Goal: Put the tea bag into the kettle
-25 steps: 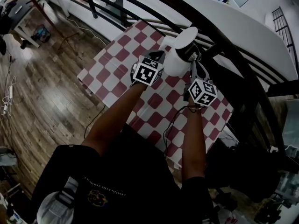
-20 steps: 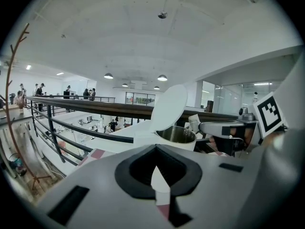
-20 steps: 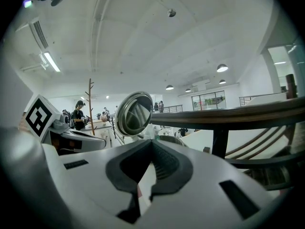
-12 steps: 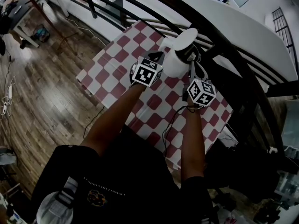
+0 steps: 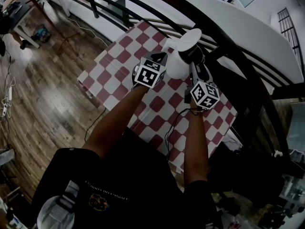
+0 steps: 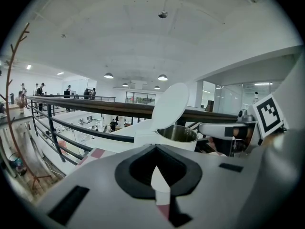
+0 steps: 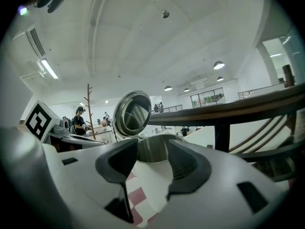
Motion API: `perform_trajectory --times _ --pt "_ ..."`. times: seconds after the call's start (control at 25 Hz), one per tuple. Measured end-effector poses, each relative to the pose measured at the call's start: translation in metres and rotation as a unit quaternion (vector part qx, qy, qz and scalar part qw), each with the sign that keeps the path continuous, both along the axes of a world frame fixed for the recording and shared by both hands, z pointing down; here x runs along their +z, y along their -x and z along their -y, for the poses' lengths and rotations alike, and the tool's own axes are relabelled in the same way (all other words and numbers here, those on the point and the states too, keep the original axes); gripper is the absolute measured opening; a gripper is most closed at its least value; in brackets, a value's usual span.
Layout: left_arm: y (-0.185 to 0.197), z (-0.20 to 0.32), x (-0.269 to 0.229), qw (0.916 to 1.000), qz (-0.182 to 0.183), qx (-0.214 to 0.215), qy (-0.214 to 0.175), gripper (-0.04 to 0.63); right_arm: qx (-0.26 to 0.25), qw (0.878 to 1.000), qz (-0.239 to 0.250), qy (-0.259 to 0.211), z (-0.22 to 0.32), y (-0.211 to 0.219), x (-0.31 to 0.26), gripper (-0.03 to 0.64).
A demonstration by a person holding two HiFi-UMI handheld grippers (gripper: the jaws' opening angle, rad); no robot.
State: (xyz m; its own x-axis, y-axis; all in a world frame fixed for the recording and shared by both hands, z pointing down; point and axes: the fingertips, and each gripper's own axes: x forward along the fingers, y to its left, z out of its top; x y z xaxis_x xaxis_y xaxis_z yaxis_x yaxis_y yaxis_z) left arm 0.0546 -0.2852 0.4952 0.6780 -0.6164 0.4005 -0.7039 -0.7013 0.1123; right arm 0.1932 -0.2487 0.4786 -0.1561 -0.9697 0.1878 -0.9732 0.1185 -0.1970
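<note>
A white kettle (image 5: 177, 65) stands on the checkered table with its lid (image 5: 189, 38) tipped up and its steel mouth bare. My right gripper (image 5: 195, 65) hovers at the rim, and its jaws are opening. In the right gripper view the kettle (image 7: 151, 171) fills the gap of the right gripper (image 7: 153, 146), and nothing sits between the pads. My left gripper (image 5: 159, 58) rests just left of the kettle; the left gripper (image 6: 155, 149) is shut on nothing, facing the kettle (image 6: 177, 134). No tea bag shows in any view.
The red-and-white checkered cloth (image 5: 116, 68) covers a small table with a wooden floor (image 5: 43, 94) to its left. A dark curved railing (image 5: 228, 37) runs close behind the kettle. A black cable hangs from the right gripper over the table's near edge.
The right gripper's jaws have spread apart over the kettle's mouth. The left gripper and the kettle have stayed where they were.
</note>
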Motion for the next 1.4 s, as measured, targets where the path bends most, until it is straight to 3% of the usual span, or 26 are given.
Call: perform_trajectory --times 0.44,0.48,0.52,0.84,1.4 --pt "0.002 -0.004 -0.002 1.0000 -0.001 -0.002 -0.003 0.003 0.005 0.999 -0.011 -0.032 -0.004 -0.001 -0.027 0.193" --pt "0.003 -0.004 -0.003 1.0000 0.000 -0.002 -0.007 0.003 0.010 0.999 -0.021 -0.042 -0.006 0.000 -0.035 0.161" --pt "0.004 -0.003 -0.003 1.0000 0.001 -0.002 -0.010 0.003 0.013 0.998 -0.034 -0.055 -0.008 0.001 -0.044 0.012" --pt "0.009 -0.004 -0.004 1.0000 -0.005 -0.004 -0.006 0.003 -0.023 0.988 -0.090 -0.125 0.003 0.032 -0.116 0.009" --pt "0.034 0.007 -0.008 0.9996 -0.014 -0.026 -0.002 0.003 -0.069 0.988 -0.094 -0.103 0.038 0.065 -0.120 0.009"
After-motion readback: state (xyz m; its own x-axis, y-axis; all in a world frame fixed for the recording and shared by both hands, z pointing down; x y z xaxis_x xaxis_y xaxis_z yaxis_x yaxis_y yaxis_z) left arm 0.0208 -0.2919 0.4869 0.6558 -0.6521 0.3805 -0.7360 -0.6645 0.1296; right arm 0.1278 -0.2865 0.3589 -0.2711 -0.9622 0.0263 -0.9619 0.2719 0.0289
